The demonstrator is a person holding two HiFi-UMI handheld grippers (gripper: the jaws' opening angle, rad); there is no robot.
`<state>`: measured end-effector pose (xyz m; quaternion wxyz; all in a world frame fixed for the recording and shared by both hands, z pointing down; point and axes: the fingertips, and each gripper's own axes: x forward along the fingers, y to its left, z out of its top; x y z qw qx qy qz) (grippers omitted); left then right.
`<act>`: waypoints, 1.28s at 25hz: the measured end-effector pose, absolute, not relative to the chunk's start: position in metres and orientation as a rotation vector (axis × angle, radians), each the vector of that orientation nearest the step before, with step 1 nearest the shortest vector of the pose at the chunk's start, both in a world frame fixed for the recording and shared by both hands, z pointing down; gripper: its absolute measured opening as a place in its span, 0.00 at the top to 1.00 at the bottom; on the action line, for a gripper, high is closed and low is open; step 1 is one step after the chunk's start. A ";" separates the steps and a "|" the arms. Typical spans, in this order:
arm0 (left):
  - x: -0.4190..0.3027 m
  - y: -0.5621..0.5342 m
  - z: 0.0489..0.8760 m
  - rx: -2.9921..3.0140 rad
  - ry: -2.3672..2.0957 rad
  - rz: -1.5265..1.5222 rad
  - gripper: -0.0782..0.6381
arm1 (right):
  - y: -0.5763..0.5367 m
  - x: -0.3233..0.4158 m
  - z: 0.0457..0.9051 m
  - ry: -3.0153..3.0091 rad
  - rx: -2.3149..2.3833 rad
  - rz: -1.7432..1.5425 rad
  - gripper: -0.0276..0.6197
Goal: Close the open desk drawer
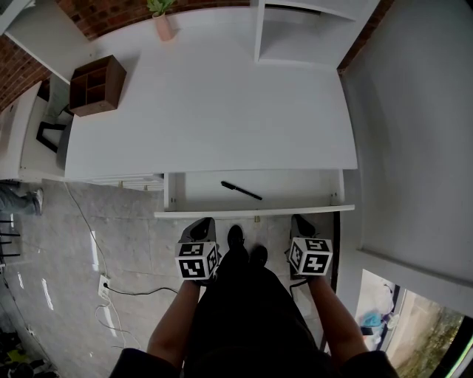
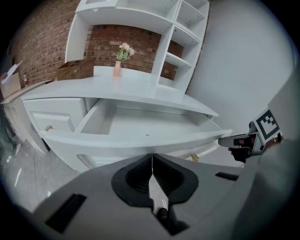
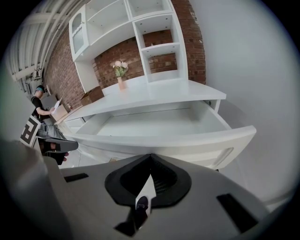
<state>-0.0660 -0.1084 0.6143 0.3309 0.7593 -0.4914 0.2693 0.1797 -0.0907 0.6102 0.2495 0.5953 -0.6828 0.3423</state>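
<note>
The white desk (image 1: 214, 96) has its wide drawer (image 1: 251, 212) pulled out toward me. A black pen (image 1: 241, 190) lies inside it. My left gripper (image 1: 203, 223) hangs just in front of the drawer's front panel, toward its left half. My right gripper (image 1: 299, 220) does the same toward the right end. In the left gripper view the left gripper (image 2: 152, 155) is shut on nothing, a little short of the drawer front (image 2: 140, 140). In the right gripper view the right gripper (image 3: 150, 158) is also shut and empty, close below the drawer front (image 3: 164, 140).
On the desk stand a brown wooden organiser (image 1: 96, 85), a plant in a pink vase (image 1: 162, 22) and a white shelf unit (image 1: 310, 29). A grey wall (image 1: 414, 148) runs along the right. A cable (image 1: 111, 289) lies on the tiled floor. A person (image 3: 40, 105) stands far left.
</note>
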 end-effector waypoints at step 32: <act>-0.056 -0.211 0.621 1.995 -1.223 0.690 0.88 | -0.189 0.187 0.610 -1.804 1.707 0.954 0.95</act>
